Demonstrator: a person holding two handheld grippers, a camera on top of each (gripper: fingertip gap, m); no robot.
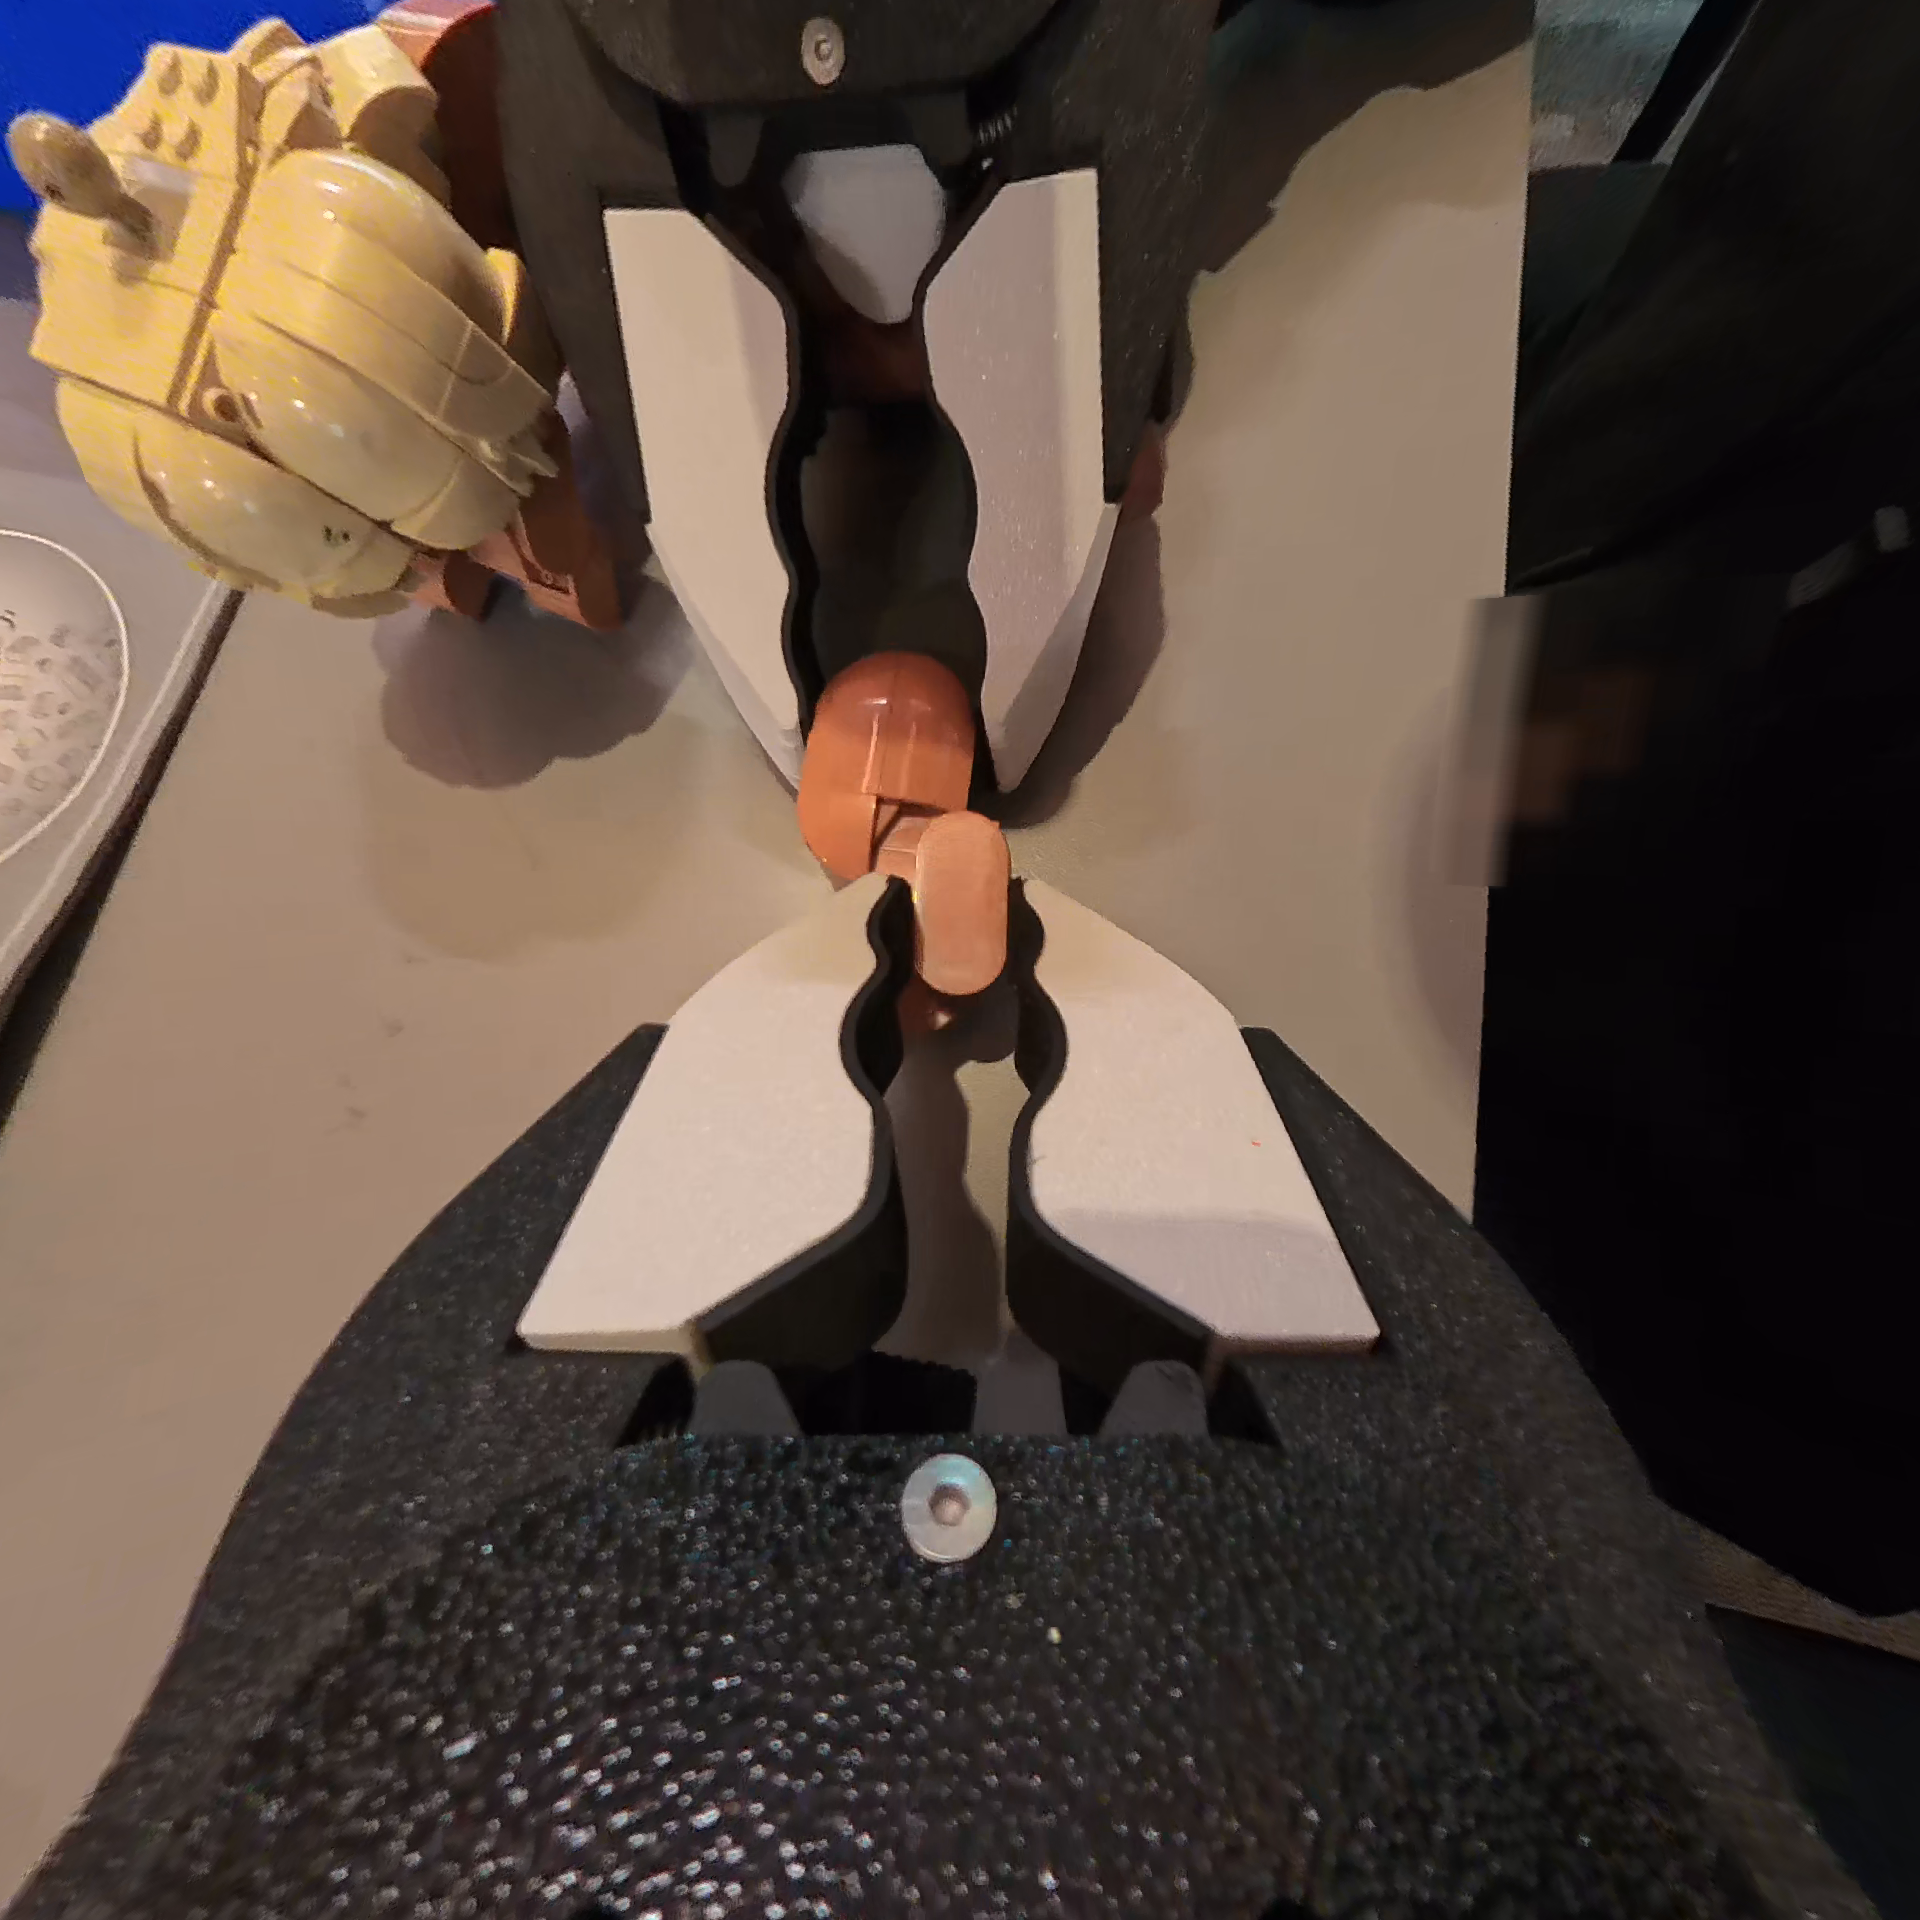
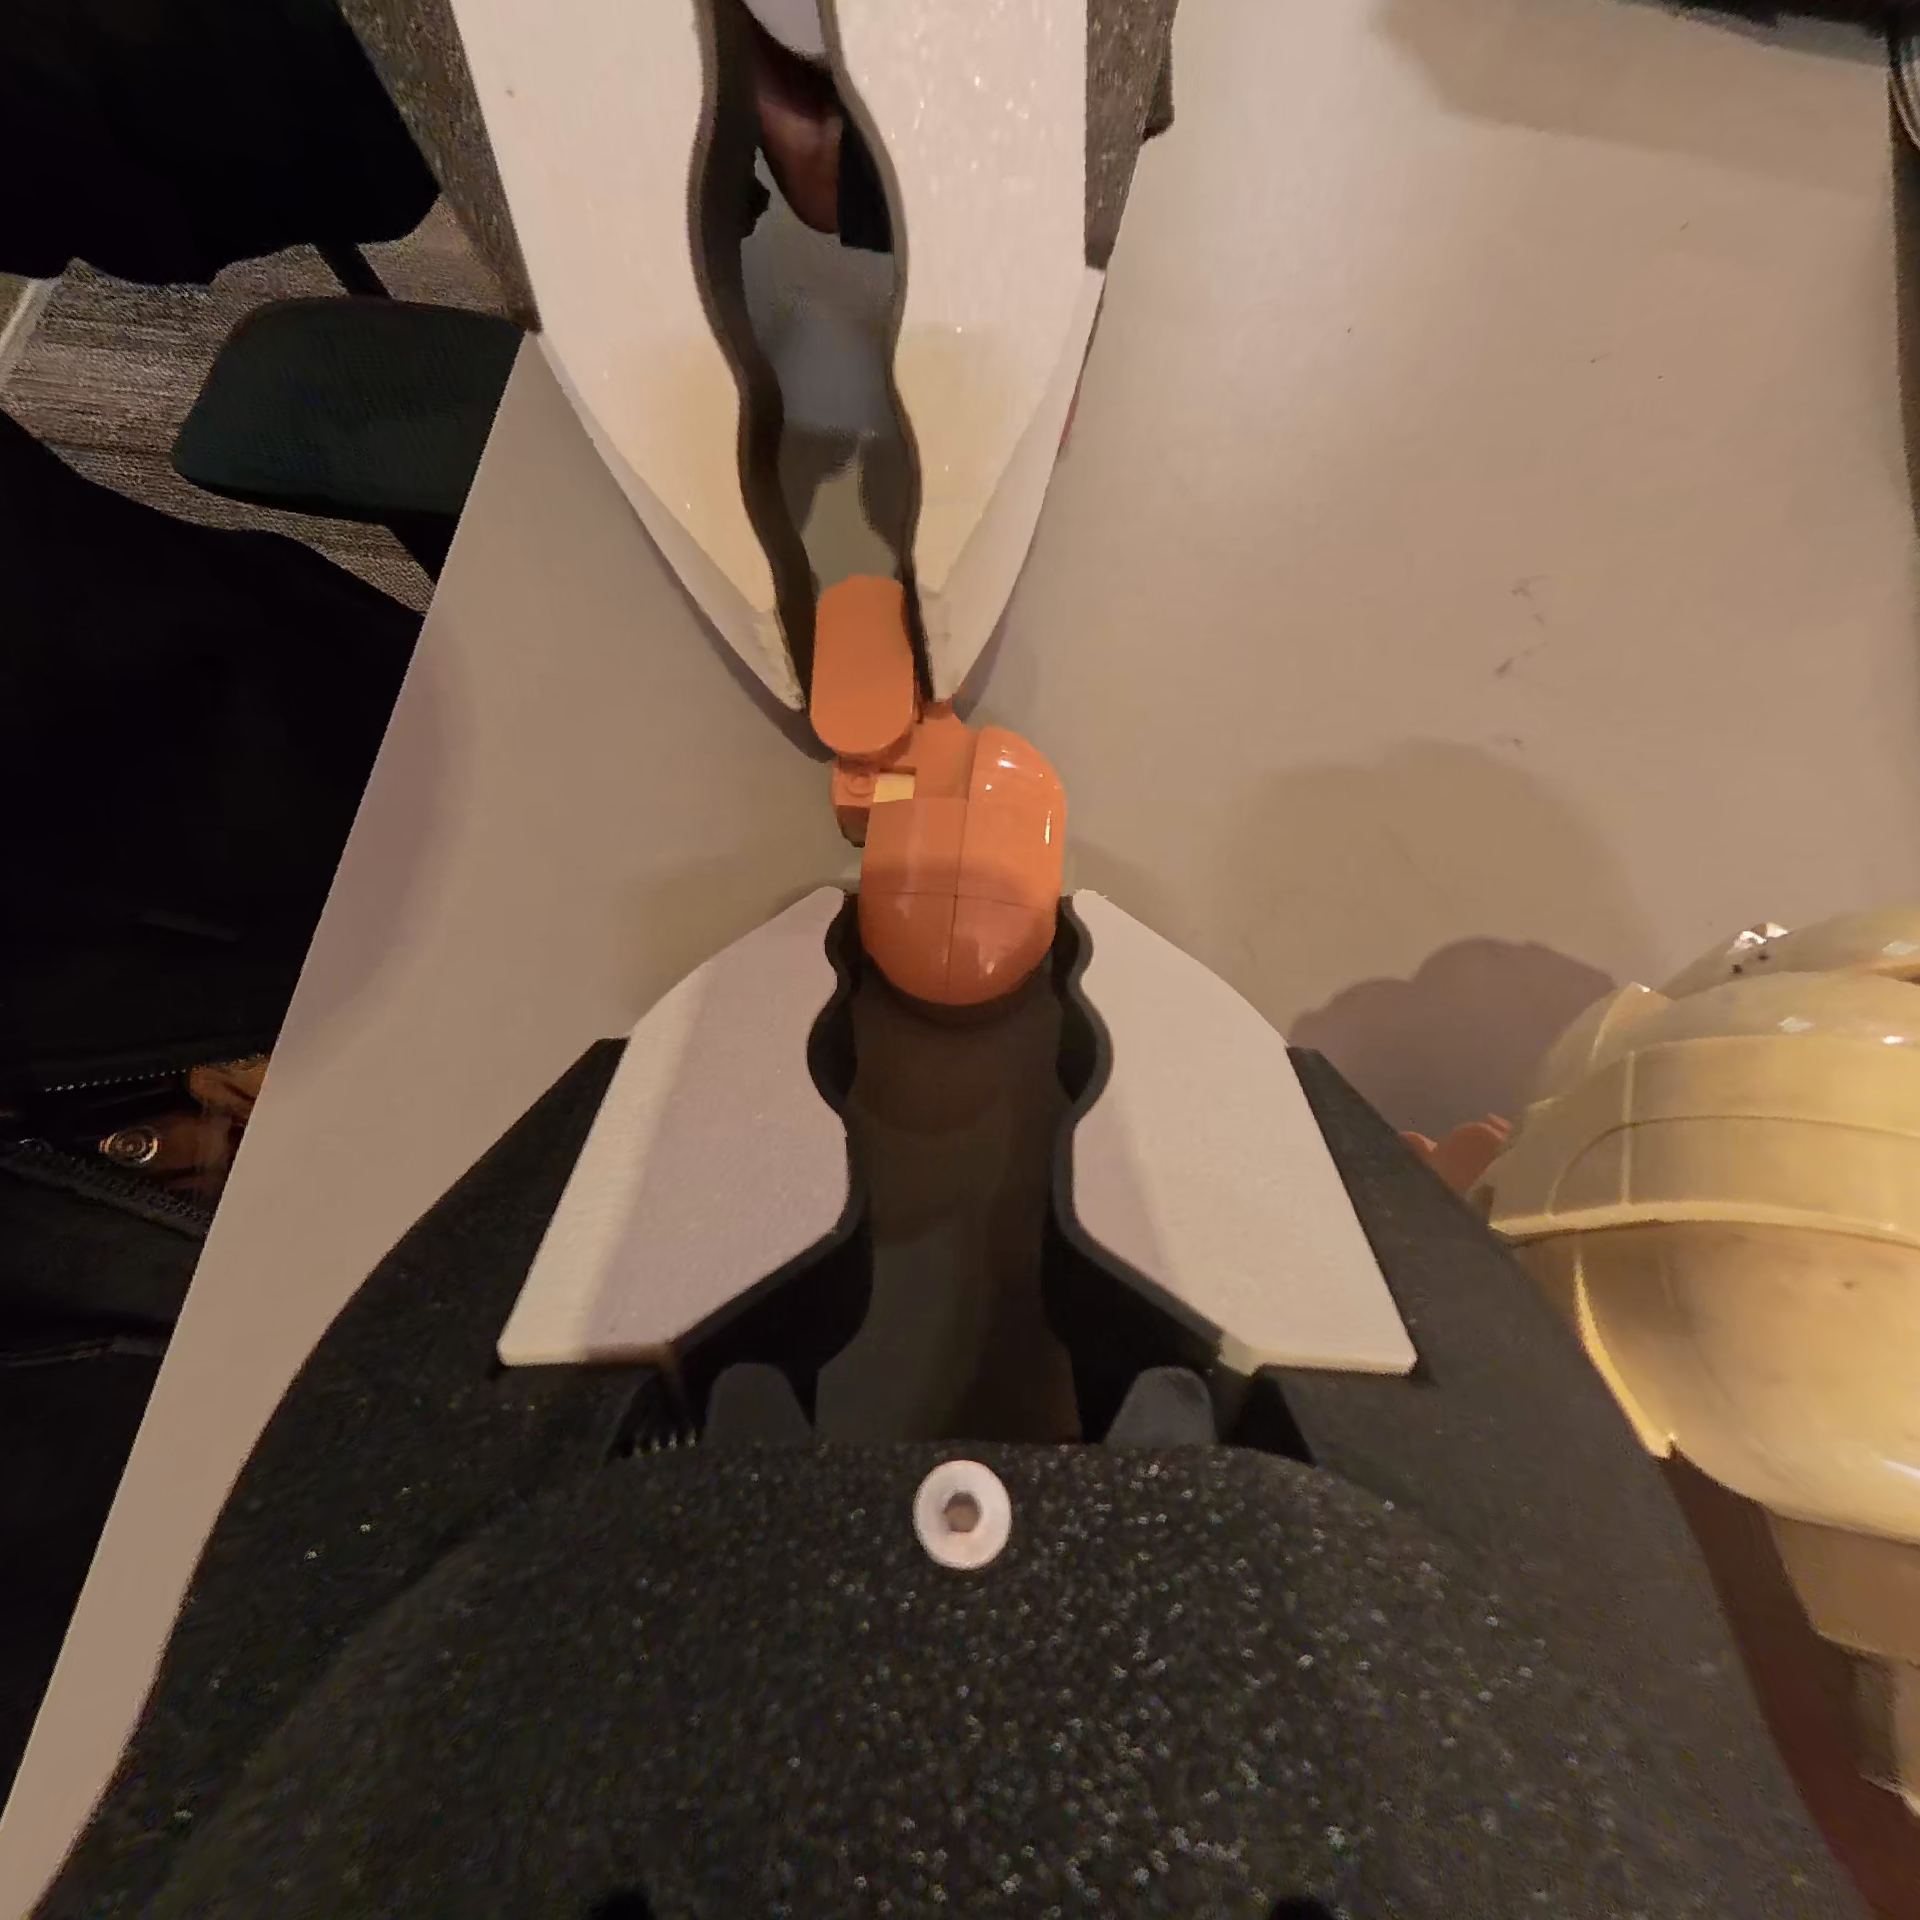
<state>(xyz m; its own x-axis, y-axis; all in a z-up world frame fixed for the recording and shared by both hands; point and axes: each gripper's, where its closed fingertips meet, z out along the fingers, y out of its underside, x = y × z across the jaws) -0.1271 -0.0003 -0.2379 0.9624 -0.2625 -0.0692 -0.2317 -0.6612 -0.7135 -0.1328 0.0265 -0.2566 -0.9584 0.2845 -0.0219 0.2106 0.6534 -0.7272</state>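
both jaws are clamped: i have the left gripper [image 1: 956, 935] pinching the flat orange tab [image 1: 961, 904] and the right gripper [image 2: 951, 935] squeezing the rounded orange block [image 2: 961, 883] it joins, held between them over the pale table [image 1: 364, 935], tan brick model [image 1: 281, 364] beside.

Opposed close wrist views, shared tabletop [image 1: 312, 935]

Both tools, left [image 1: 951, 904] and right [image 2: 956, 914], are speckled black with off-white fingers [image 1: 727, 1174] lined in black. The brick piece [image 2: 961, 862] between them is glossy orange-brown. The brick model [image 1: 281, 384] is pale tan with reddish-brown parts. The surface [image 1: 312, 987] is plain cream.
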